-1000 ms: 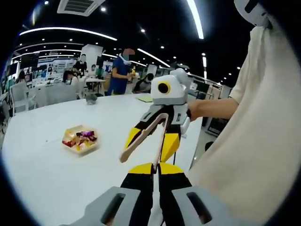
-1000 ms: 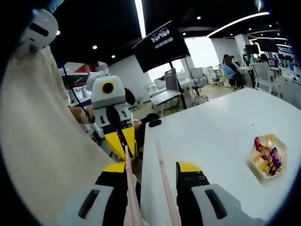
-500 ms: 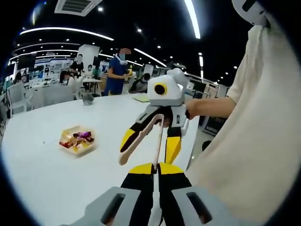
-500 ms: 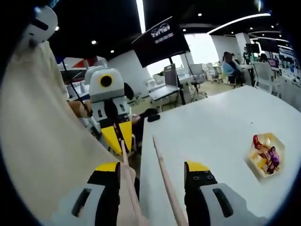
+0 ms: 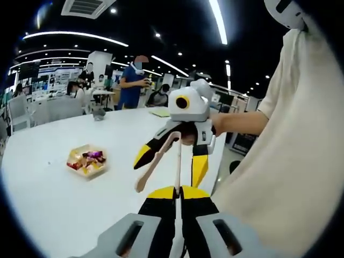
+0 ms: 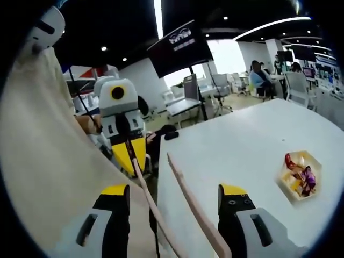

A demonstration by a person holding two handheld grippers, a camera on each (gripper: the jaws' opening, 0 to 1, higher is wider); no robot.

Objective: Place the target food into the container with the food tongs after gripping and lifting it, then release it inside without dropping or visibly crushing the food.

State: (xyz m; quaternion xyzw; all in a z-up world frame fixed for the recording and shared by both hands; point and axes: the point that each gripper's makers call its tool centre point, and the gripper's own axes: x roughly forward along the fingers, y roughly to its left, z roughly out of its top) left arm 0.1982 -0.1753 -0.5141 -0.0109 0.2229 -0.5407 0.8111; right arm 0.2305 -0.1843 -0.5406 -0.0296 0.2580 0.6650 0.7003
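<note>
Food: we see wrapped sweets (image 5: 86, 159), red, purple and yellow, heaped in the container; in the right gripper view they (image 6: 301, 175) lie far to the right.
Container: a shallow pale six-sided tray (image 5: 75, 167) resting on the bench, well apart from both grippers.
Tongs: the pale food tongs (image 5: 158, 158) are in the air off the near edge of the bench, their two arms spread apart with nothing between the tips; in the right gripper view both arms (image 6: 185, 201) rise from between that gripper's jaws.
Right gripper: in the left gripper view we see the right gripper (image 5: 171, 156) facing us, held up on an outstretched forearm; its yellow-and-black jaws stand wide apart around the tongs' handle end. In its own view the jaws (image 6: 174, 196) are spread well outside both tong arms, and we cannot tell whether they press on them.
Left gripper: its jaws (image 5: 177, 196) are drawn close together, with the lower end of one tong arm running down into the narrow gap between them; we cannot tell how firmly it is gripped. In the right gripper view it (image 6: 129, 156) points back at us.
Person: a cream sleeve (image 5: 290, 150) on the right side.
Bench: a white top (image 5: 64, 199), with people standing and seated in the far room.
</note>
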